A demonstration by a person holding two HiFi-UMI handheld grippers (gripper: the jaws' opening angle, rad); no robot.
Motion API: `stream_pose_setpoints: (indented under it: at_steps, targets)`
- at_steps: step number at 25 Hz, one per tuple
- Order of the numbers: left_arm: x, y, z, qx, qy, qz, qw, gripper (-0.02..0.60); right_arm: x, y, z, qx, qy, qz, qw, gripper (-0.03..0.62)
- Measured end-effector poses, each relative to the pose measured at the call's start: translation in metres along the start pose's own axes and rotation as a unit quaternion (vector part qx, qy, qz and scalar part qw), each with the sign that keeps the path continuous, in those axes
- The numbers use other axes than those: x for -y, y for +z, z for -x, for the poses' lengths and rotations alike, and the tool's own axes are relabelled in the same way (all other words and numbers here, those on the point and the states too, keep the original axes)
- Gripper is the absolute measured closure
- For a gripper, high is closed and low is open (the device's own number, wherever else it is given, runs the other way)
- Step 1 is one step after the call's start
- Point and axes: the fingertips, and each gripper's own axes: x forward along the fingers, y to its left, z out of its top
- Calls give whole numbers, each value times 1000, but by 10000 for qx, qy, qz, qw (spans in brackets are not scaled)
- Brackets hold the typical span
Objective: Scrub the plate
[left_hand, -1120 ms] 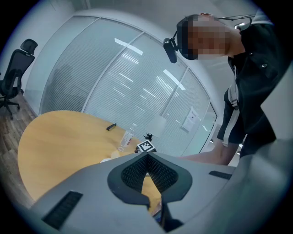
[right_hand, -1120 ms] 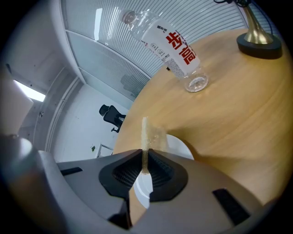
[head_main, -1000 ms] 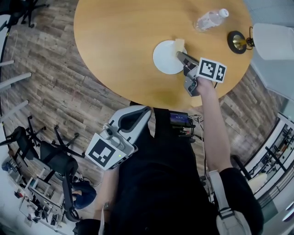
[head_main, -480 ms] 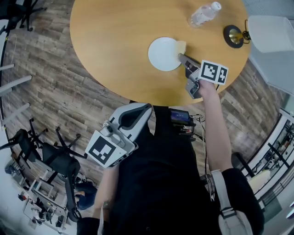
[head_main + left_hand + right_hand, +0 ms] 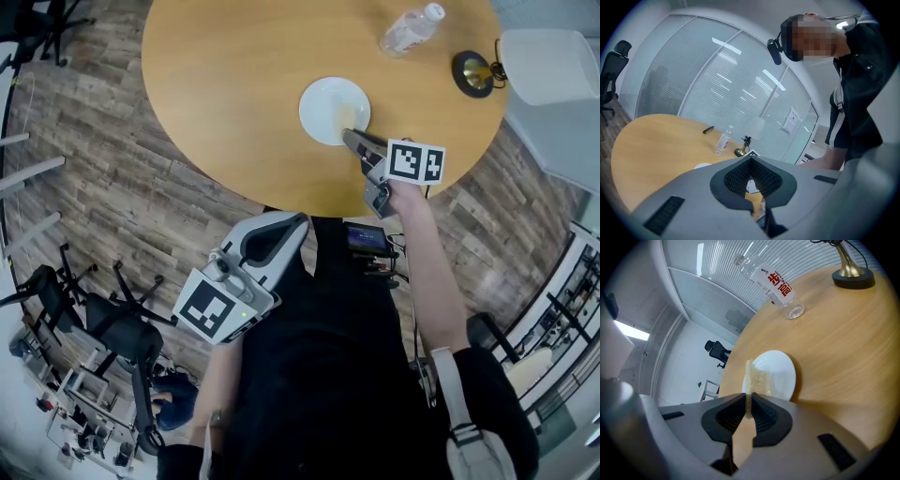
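Plate [image 5: 330, 105] lies flat on the round wooden surface [image 5: 225, 84], in its half nearer to the person, and it is white and round. In the right gripper view the plate [image 5: 783, 373] is just in front of the tongs.

The right tongs [image 5: 350, 137] reach over the near edge of the surface to the lower right rim of the plate. Their jaws are pressed together on a thin pale yellow sponge [image 5: 757, 379], which stands on its edge between the tips of the right tongs [image 5: 748, 404]. The free end of the sponge sticks forward over the near left part of the plate. Whether it really touches the plate I cannot tell; from the head view it seems very close to it or on it.

The left tongs [image 5: 279, 228] are held low against the person's body, off the surface and well apart from the plate. In their own view the left tongs [image 5: 751, 161] have the jaws closed tip against tip, with nothing between them.

Beyond the plate a clear bottle [image 5: 410, 30] lies on its side, with a white cap and a label with red print. To the right of the bottle a lamp [image 5: 473, 73] stands on a dark round base near the edge of the surface. Both are apart from the plate. A dark office chair [image 5: 117, 323] stands on the plank floor [image 5: 103, 159] at the person's left.
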Motion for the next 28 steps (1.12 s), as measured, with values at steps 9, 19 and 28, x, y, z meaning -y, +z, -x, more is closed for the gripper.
stream_pose_setpoints:
  at_steps: [9,19,28]
  targets:
    - [-1,-4,3,-16,80,29,10000,571,-25,-18,-30,-348,272,153,9989,554]
    - [-11,0,6,-5,125,58,9999,571,-34,-6,-55,-487,329,311,9978,554]
    - [-23,1,8,-26,196,119,9997,571,-33,19,-71,-430,283,419,9978,555]
